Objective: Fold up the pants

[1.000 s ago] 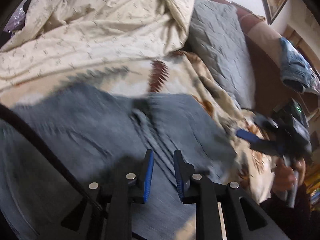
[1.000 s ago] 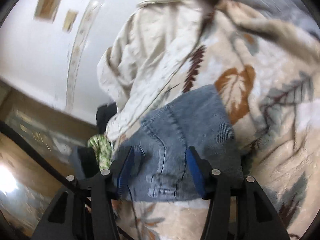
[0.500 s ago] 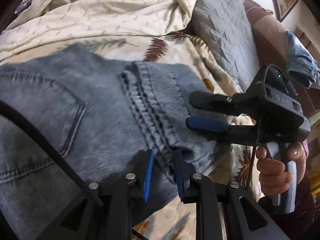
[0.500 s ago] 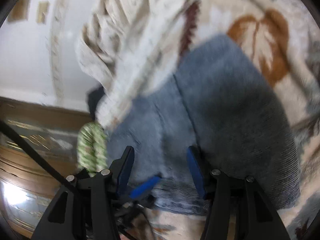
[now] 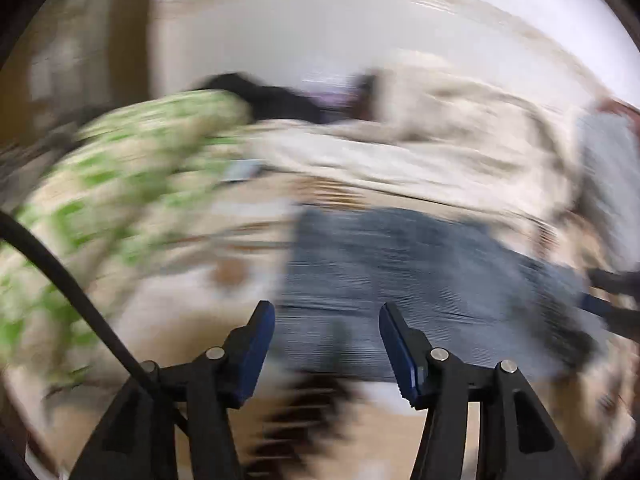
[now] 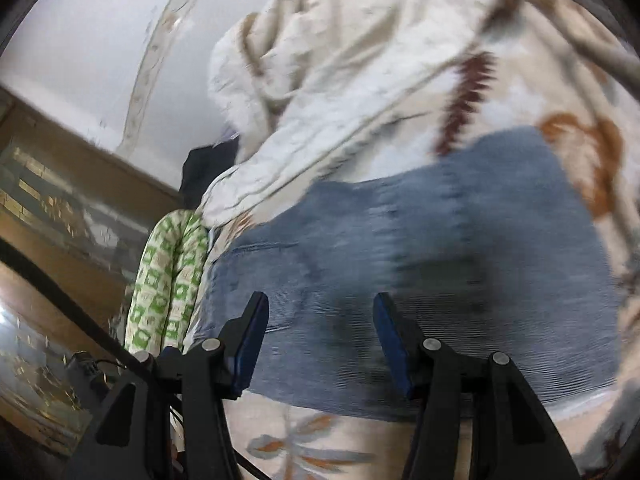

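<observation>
So I'm looking down the left gripper [image 5: 326, 344] and its blue-padded jaws are opening right now with nothing between them, just blurred cloth past the tips, which I'm reading as letting go after laying a fold. The right gripper [image 6: 318, 338] is holding its jaws apart too, also empty, hovering over the same garment, probably lining up for the next pinch. The faded blue denim pants [image 6: 440, 272] are lying in a compact, roughly rectangular bundle on the cream blanket with rust and grey leaf prints [image 6: 580, 152], so I'm guessing they're at least partly folded already and the flat bed is serving as the work surface. Behind them a crumpled off-white quilt [image 6: 340, 80] is bunched up out of the way, and a green-and-white patterned rolled cushion [image 6: 168, 280] is sitting at the bed's edge. As for brands or writing, I'm not finding any I can read; the left view is smeared badly.
</observation>
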Tool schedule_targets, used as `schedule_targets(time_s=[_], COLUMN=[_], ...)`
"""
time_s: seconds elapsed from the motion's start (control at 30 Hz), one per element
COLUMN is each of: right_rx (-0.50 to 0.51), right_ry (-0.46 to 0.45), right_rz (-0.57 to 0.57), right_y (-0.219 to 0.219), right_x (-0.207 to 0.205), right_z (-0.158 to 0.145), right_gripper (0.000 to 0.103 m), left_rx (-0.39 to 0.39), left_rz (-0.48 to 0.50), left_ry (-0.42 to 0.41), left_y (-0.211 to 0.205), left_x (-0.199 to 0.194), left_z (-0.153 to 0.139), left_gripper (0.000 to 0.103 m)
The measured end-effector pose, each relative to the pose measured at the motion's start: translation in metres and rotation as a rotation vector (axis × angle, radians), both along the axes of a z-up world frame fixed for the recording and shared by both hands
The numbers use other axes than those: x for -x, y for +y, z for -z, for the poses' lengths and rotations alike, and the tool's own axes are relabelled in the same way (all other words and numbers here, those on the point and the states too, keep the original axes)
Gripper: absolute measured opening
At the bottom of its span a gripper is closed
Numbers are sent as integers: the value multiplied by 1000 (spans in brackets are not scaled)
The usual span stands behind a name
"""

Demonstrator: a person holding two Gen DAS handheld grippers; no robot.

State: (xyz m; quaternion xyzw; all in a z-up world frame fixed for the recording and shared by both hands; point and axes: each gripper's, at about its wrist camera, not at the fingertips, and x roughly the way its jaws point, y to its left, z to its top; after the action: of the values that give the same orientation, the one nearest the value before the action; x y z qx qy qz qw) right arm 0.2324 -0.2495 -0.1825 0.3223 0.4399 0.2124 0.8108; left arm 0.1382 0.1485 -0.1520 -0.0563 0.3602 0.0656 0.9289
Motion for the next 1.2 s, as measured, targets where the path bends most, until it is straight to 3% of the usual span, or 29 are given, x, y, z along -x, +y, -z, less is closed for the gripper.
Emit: schedule_targets(time_s=[0.1, 0.2, 0.33, 0.4, 0.63, 0.73, 0.8, 0.9, 1.1, 1.17, 1.2], right_rx=[16, 107, 209, 241, 379, 445, 458, 524, 687, 757, 786], right_ry=[-8, -30, -50, -45, 33, 39, 48, 57, 87, 66, 42], right_rz=[-87, -198, -334, -373, -492, -527, -551, -567, -572, -592, -594], right_y=[56, 122, 202, 232, 315, 337, 347, 361, 381, 387, 389], right_x=[-12, -27, -53, -68, -132, -148, -155, -163, -176, -174, -172], right_z=[-19, -41, -59, -59, -33, -22, -15, -3, 29, 40, 41], right_gripper=[55, 55, 55, 55, 55, 55, 56, 58, 60, 55, 48], left_rx=[42, 116, 240, 301, 382, 365, 403, 399, 430, 450, 455], left_rz=[-79, -106, -54, -44, -13, 11, 58, 88, 94, 90, 88], left_ry=[-8, 11, 67, 87, 125, 113, 123, 119, 114, 115, 116], left_y=[25, 37, 37, 37, 21, 17, 14, 11, 9, 12, 12], left_x=[0, -3, -13, -15, -31, -35, -41, -44, -45, -45, -45], left_z=[10, 26, 40, 45, 59, 62, 65, 66, 67, 70, 71], left_gripper=[62, 63, 66, 71, 72, 63, 39, 29, 25, 25, 25])
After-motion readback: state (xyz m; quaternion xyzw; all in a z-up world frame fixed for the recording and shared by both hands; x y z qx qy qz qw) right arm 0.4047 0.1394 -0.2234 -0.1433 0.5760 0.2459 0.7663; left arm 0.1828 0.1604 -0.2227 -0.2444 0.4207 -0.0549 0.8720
